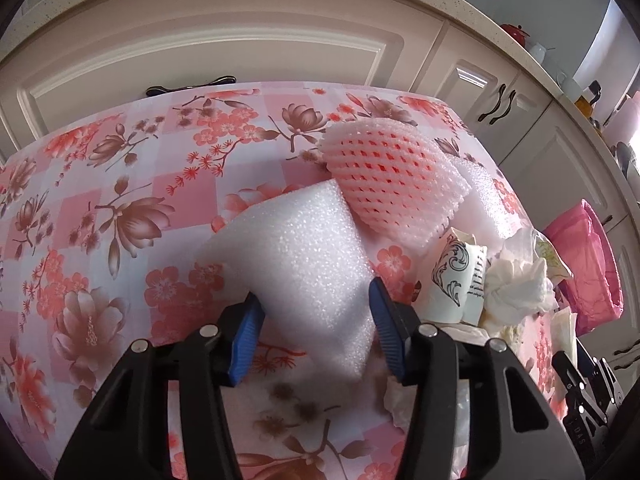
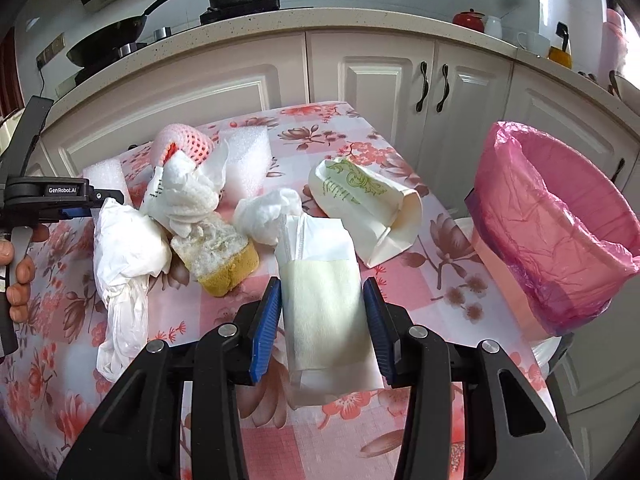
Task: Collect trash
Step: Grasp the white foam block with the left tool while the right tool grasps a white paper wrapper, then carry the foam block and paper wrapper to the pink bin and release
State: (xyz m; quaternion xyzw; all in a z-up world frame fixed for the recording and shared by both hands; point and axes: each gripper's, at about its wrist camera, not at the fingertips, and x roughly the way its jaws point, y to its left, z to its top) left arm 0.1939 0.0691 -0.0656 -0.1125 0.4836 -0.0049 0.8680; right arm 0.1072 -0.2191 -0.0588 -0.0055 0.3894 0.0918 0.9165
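Note:
In the left wrist view my left gripper (image 1: 316,316) is shut on a white foam block (image 1: 296,248), its blue pads pressing into both sides. Behind the block lie a pink foam net (image 1: 392,184), a printed paper cup (image 1: 452,276) and crumpled tissue (image 1: 516,284). My right gripper (image 2: 322,320) is shut on a flat white paper packet (image 2: 320,304), held upright between its pads. The bin lined with a pink bag (image 2: 560,216) stands at the table's right edge, to the right of this gripper.
On the floral tablecloth (image 2: 420,280) lie a white plastic bag (image 2: 124,256), a bread chunk (image 2: 224,260), tissue (image 2: 268,212), a green-printed paper cup (image 2: 368,200) and another foam block (image 2: 248,156). Cream cabinets (image 2: 380,80) stand close behind. A hand (image 2: 20,272) shows at the left edge.

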